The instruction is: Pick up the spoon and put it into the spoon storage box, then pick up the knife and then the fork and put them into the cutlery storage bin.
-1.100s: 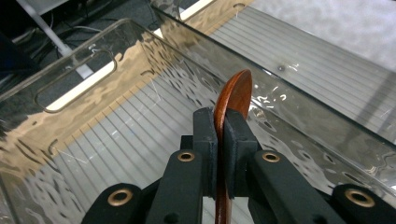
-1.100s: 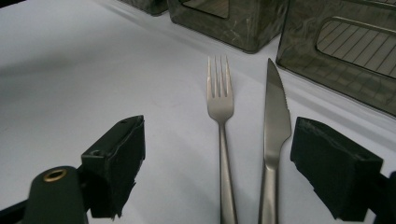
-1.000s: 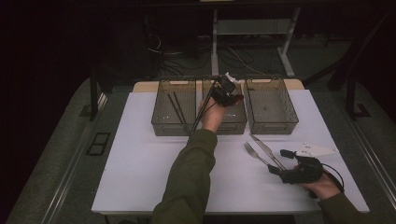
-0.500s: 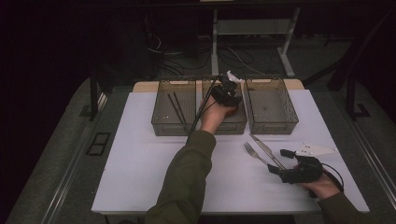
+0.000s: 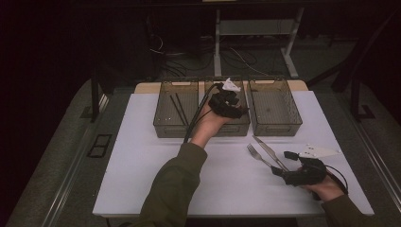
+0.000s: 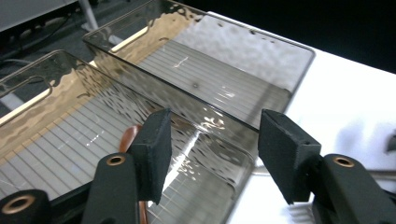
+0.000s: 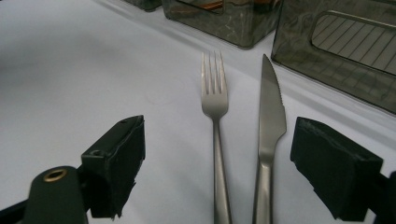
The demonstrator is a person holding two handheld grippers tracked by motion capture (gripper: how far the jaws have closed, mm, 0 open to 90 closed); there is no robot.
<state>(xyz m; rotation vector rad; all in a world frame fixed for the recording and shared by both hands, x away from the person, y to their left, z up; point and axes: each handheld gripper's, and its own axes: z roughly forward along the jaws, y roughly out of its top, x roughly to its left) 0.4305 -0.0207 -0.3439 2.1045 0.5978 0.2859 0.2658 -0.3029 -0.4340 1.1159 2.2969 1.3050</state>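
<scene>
A steel fork (image 7: 215, 107) and a steel knife (image 7: 271, 112) lie side by side on the white table, tips toward the bins. My right gripper (image 7: 222, 140) stands open, with both handles between its jaws; it sits at the near right (image 5: 283, 165). Fork (image 5: 257, 155) and knife (image 5: 268, 150) lie just in front of it. My left gripper (image 5: 234, 108) hovers open over the middle bin (image 5: 236, 128), nothing between its jaws (image 6: 217, 135). A copper-coloured utensil (image 6: 130, 137) lies in that bin, partly hidden by the left jaw.
Three smoky clear bins stand in a row at the back. The left bin (image 5: 163, 120) holds dark chopsticks (image 5: 177, 106). The right bin (image 5: 276, 127) looks bare inside. The table's front left is open white surface (image 5: 142, 175).
The left gripper has shifted slightly nearer over the middle bin. The right gripper stays by the fork and knife, still open.
</scene>
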